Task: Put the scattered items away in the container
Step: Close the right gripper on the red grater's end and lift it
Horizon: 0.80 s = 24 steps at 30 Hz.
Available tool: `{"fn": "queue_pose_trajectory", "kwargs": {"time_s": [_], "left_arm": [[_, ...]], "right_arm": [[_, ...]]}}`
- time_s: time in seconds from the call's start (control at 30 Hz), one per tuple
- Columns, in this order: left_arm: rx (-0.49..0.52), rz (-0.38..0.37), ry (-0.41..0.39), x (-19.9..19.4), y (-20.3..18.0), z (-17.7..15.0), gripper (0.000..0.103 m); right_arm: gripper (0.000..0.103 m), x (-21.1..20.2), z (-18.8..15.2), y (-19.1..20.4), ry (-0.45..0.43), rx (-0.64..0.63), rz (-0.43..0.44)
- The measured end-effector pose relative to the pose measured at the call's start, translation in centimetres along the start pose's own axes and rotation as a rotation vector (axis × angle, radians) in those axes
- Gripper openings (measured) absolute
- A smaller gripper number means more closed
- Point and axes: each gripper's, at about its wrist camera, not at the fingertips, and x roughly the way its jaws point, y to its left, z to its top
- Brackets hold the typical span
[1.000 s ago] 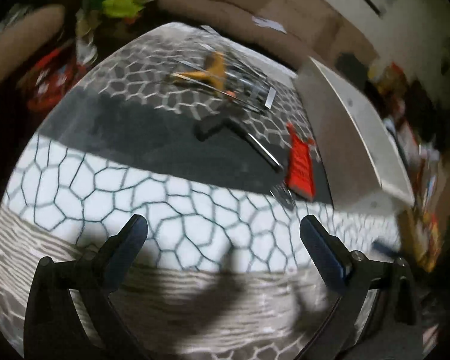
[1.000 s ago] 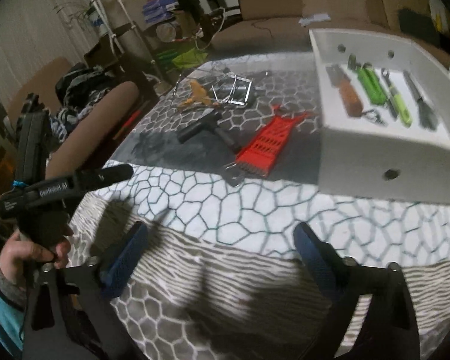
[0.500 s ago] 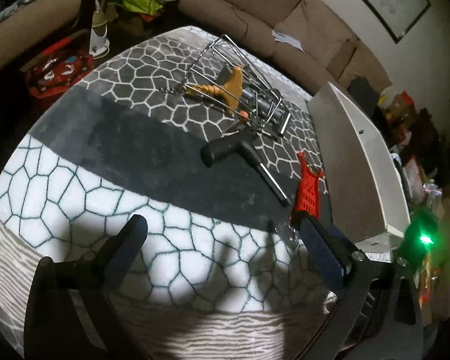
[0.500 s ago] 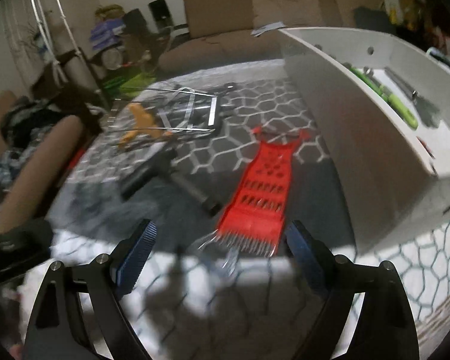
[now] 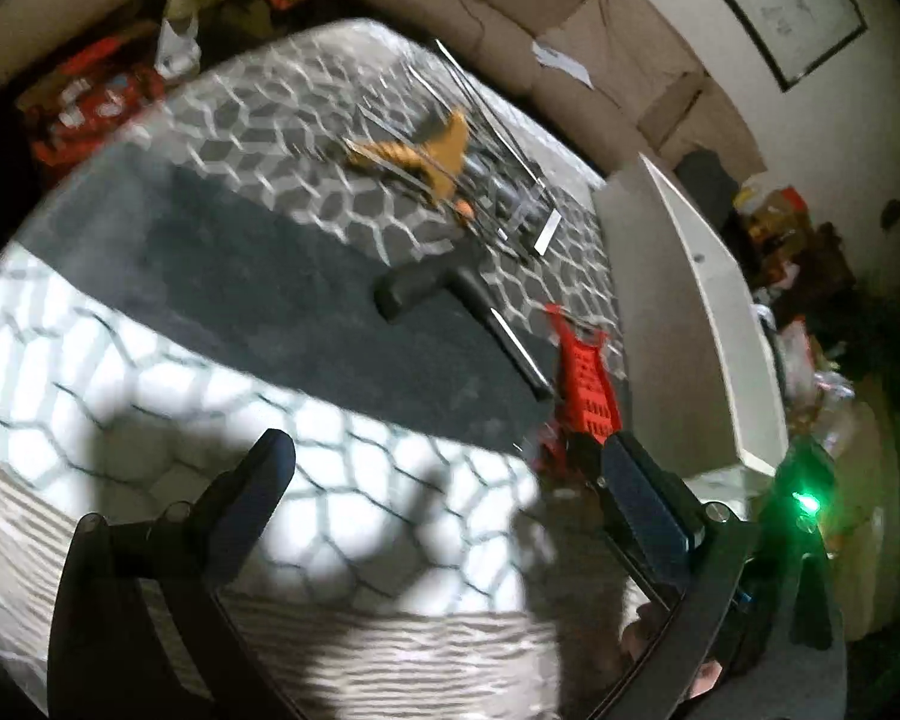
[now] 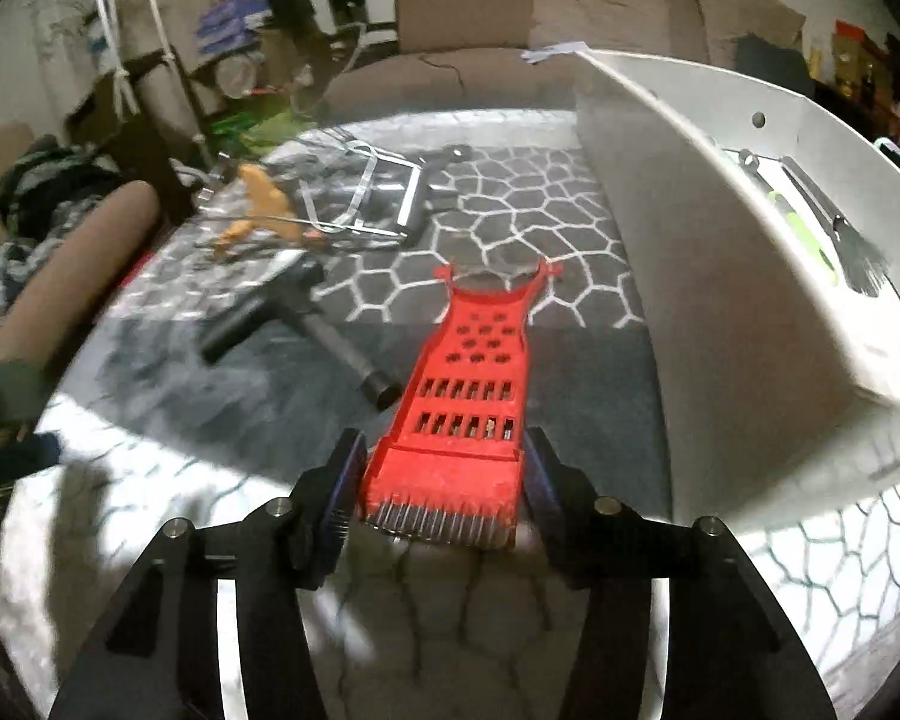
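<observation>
A red grater (image 6: 468, 396) lies flat on the patterned cloth, close to the white container (image 6: 720, 252). My right gripper (image 6: 443, 459) is closing around its near end, with the pads against both long sides. The grater also shows in the left wrist view (image 5: 588, 384), just beyond the right fingertip. My left gripper (image 5: 447, 450) hovers open over the cloth with nothing between its fingers. A black T-handled tool (image 6: 294, 318) lies left of the grater. Behind it is a wire rack (image 6: 366, 204) with an orange-brown utensil (image 6: 264, 204).
Green-handled utensils (image 6: 804, 222) and metal tools lie inside the white container (image 5: 690, 300). A brown sofa (image 6: 480, 18) runs behind the table. Clutter, a cushion roll (image 6: 72, 276) and shelves stand to the left. A person's hand (image 5: 708, 669) shows at the left gripper's lower right.
My right gripper has come forward and down onto the red grater and its jaws have narrowed around it. The left gripper has shifted only slightly and stays open.
</observation>
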Motion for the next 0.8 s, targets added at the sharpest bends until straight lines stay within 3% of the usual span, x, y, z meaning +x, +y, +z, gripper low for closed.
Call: {"fn": "queue_pose_trajectory", "kwargs": {"time_s": [0.1, 0.2, 0.3, 0.37, 0.57, 0.7, 0.8], "left_arm": [[-0.061, -0.138, 0.085, 1.9, 0.1, -0.9, 0.102], [-0.137, -0.267, 0.227, 5.2, -0.3, -2.9, 0.102], [-0.150, -0.314, 0.311, 6.9, -1.5, -4.4, 0.102], [-0.110, -0.298, 0.307, 6.9, -2.4, -4.7, 0.102], [-0.139, -0.342, 0.325, 7.4, -2.7, -5.2, 0.100], [-0.175, -0.417, 0.322, 7.1, -2.5, -5.0, 0.098], [-0.171, -0.496, 0.324, 6.9, -3.1, -4.8, 0.099]], "right_arm": [[0.054, -3.0, -0.6, -0.7, -0.003, 0.058, 0.104], [0.054, -5.1, -1.7, -1.2, 0.026, 0.143, 0.209], [0.054, -6.0, -3.2, -1.8, 0.070, 0.235, 0.302], [0.054, -6.5, -4.4, -1.9, 0.083, 0.266, 0.330], [0.054, -7.8, -6.4, -0.5, 0.085, 0.218, 0.367], [0.054, -8.4, -6.6, 0.3, 0.069, 0.182, 0.392], [0.054, -8.5, -6.5, -0.1, 0.070, 0.222, 0.460]]}}
